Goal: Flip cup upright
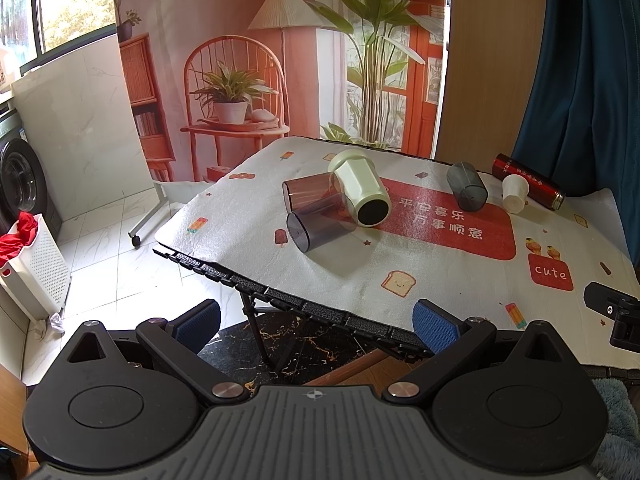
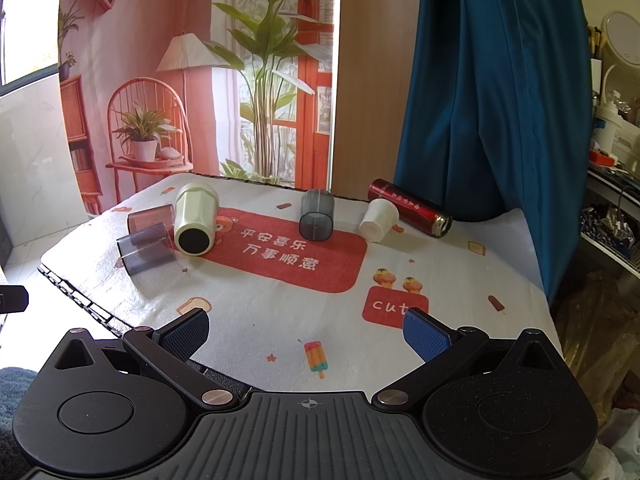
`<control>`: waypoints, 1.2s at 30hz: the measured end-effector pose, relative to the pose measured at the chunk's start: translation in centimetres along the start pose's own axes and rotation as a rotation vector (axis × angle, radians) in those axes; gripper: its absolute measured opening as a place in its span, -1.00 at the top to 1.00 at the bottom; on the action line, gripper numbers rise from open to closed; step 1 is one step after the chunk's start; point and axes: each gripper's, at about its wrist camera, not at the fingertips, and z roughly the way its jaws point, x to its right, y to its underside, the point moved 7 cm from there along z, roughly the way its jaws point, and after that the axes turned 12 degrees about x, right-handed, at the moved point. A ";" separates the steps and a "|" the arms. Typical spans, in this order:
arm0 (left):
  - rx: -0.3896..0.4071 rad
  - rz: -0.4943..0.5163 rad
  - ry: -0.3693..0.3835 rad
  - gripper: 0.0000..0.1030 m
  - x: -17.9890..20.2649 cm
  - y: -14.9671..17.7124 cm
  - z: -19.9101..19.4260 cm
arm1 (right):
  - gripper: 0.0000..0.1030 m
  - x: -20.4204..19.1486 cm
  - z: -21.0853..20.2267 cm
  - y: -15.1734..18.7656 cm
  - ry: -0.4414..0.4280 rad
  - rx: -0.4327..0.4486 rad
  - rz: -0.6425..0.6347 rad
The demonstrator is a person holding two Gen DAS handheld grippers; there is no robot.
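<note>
Several cups lie on their sides on the table's printed mat [image 1: 400, 272] [image 2: 260, 304]. A cream cup [image 1: 360, 192] [image 2: 195, 216] lies left of centre, base toward me. Two clear purple cups [image 1: 320, 220] [image 2: 146, 252] lie against its left side. A grey cup [image 1: 467, 186] [image 2: 316, 216] lies further right. A small white cup [image 1: 515, 193] [image 2: 378, 220] lies by a red flask [image 1: 530, 180] [image 2: 412, 208]. My left gripper [image 1: 316, 324] is open and empty at the table's near left edge. My right gripper [image 2: 308, 334] is open and empty over the mat's near side.
A white laundry basket [image 1: 36, 272] with red cloth and a washing machine [image 1: 20, 184] stand on the floor at left. A blue curtain [image 2: 480, 92] hangs behind the table's right end. A cluttered shelf [image 2: 612, 200] is at far right.
</note>
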 end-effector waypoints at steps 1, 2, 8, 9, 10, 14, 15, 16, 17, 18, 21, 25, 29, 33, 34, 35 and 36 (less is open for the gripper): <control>0.000 0.000 0.000 -1.00 0.0 0.0 0.0 | -0.99 0.0 0.0 0.0 0.000 0.000 0.000; 0.000 0.000 0.000 -1.00 0.0 0.0 0.0 | -0.99 0.0 0.0 0.0 0.000 0.000 0.000; -0.001 -0.001 0.000 -1.00 0.1 -0.1 0.2 | -0.99 0.0 0.0 0.0 0.000 0.000 0.000; -0.001 -0.002 0.000 -1.00 0.0 0.3 0.3 | -0.99 0.0 0.0 0.0 0.000 -0.001 0.001; -0.001 -0.001 0.000 -1.00 0.0 0.0 0.2 | -0.99 0.0 0.0 0.0 0.000 -0.001 0.000; 0.002 -0.006 -0.001 -1.00 -0.2 0.0 0.4 | -0.99 0.0 0.0 0.0 0.000 0.001 -0.001; 0.002 -0.008 -0.002 -1.00 -0.2 -0.1 0.6 | -0.99 -0.1 0.1 0.6 -0.001 0.003 -0.001; 0.003 -0.010 -0.003 -1.00 -0.2 -0.2 0.6 | -0.99 -0.1 0.2 0.8 -0.003 0.003 -0.002; 0.005 -0.009 -0.004 -1.00 -0.1 0.0 1.0 | -0.99 -0.1 0.2 0.9 -0.005 0.002 -0.003; 0.012 -0.006 -0.002 -1.00 -0.1 -0.2 0.9 | -0.99 -0.1 0.3 1.0 -0.008 0.001 -0.003; 0.029 0.011 -0.006 -1.00 0.1 -0.7 1.2 | -0.99 0.0 0.9 1.1 -0.020 -0.002 -0.001; 0.041 0.027 -0.014 -1.00 -0.1 -1.6 2.4 | -0.99 0.4 1.8 0.3 -0.029 0.000 0.010; 0.050 0.035 -0.031 -1.00 -0.4 -2.8 4.1 | -0.99 0.8 3.2 -0.8 -0.029 0.005 0.006; 0.050 0.034 -0.041 -1.00 -0.5 -3.8 6.2 | -0.99 1.2 5.4 -1.7 -0.026 0.008 0.004; 0.048 0.033 -0.043 -1.00 -0.5 -4.0 6.8 | -0.99 1.4 6.1 -1.9 -0.031 0.009 0.011; 0.044 0.031 -0.043 -1.00 -0.5 -4.5 7.9 | -0.99 1.5 6.7 -2.2 -0.035 0.010 0.020; 0.042 0.030 -0.042 -1.00 -0.4 -4.7 8.5 | -0.99 1.7 7.4 -2.4 -0.037 0.012 0.026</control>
